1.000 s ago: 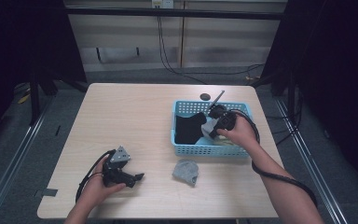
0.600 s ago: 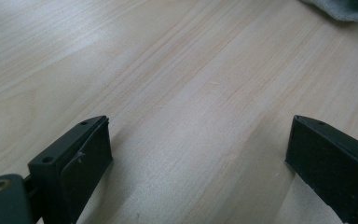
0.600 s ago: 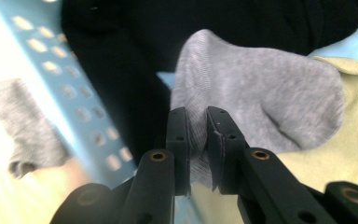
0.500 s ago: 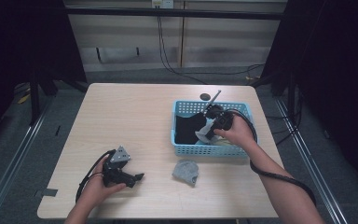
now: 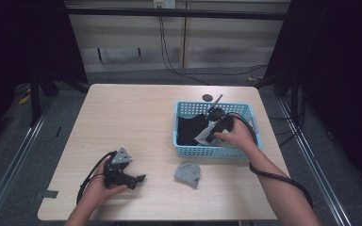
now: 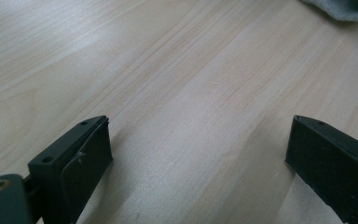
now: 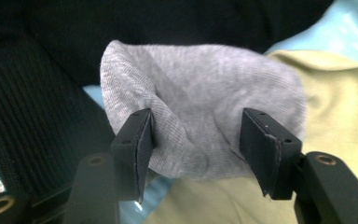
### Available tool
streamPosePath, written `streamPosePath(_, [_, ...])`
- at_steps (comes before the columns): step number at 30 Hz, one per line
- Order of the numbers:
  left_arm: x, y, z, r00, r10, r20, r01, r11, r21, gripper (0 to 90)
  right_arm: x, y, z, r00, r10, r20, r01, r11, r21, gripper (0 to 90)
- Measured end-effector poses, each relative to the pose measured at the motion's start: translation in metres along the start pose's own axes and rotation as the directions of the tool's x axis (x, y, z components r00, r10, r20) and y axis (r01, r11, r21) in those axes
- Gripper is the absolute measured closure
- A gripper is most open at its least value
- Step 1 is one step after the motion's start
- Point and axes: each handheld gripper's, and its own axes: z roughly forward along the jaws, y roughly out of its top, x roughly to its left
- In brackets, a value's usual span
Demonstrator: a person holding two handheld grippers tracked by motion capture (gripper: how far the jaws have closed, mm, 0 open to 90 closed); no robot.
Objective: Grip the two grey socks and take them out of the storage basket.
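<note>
Grey knitted sock lies in your light-blue plastic basket, between your right gripper's jaws.
Your right gripper's jaws have just been opening, and the sock sits loose between them on black and pale-yellow cloths. Your left gripper rests wide open, empty, on the wooden bench, well apart.

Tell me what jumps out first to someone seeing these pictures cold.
The blue basket on the table's right side draws the eye, with the right gripper reaching into it. Its jaws have just been opening and now stand apart around a grey sock, which lies over black cloth and a pale yellow piece. Another grey sock lies on the table in front of the basket, and the left gripper rests open at the near left.
</note>
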Motion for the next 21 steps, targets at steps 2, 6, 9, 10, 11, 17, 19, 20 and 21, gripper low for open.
streamPosePath(2, [0.000,0.000,0.000,1.0000,0.000,-0.001,0.000,1.0000,0.000,6.1,0.002,0.000,0.003,1.0000,-0.002,0.001,0.002,1.0000,-0.001,47.3])
streamPosePath(6, [0.000,0.000,0.000,1.0000,0.001,0.000,-0.001,1.0000,0.001,6.0,0.005,0.000,0.008,0.9982,-0.016,-0.058,0.017,0.9996,0.023,69.0])
streamPosePath(9, [0.000,0.000,0.000,1.0000,0.001,0.000,-0.001,1.0000,0.000,6.1,0.009,0.003,0.009,0.9965,-0.033,-0.077,0.036,0.9988,0.034,80.0])
streamPosePath(10, [0.000,0.000,0.000,1.0000,0.000,0.000,0.000,1.0000,0.000,6.1,0.010,0.004,0.009,0.9964,-0.039,-0.075,0.043,0.9980,0.047,81.1])
streamPosePath(11, [0.000,0.000,0.000,1.0000,0.001,-0.001,-0.001,1.0000,0.001,6.1,0.011,0.005,0.009,0.9960,-0.038,-0.081,0.042,0.9980,0.048,82.0])
streamPosePath(17, [0.000,0.000,0.000,1.0000,0.000,0.000,0.000,1.0000,0.000,6.1,0.014,0.007,0.002,0.9955,-0.046,-0.083,0.052,0.9966,0.064,83.8])
streamPosePath(19, [0.000,0.000,0.000,1.0000,0.002,0.000,-0.002,1.0000,-0.001,6.1,0.015,0.006,-0.002,0.9962,-0.029,-0.082,0.034,0.9980,0.054,83.9])
streamPosePath(20, [0.000,0.000,0.000,1.0000,0.002,0.000,-0.002,1.0000,-0.001,6.1,0.013,0.006,-0.005,0.9961,-0.045,-0.076,0.049,0.9974,0.053,84.0])
streamPosePath(21, [0.000,0.000,0.000,1.0000,0.000,0.000,0.000,1.0000,0.000,6.1,0.013,0.006,-0.007,0.9966,-0.047,-0.069,0.050,0.9977,0.047,84.0])
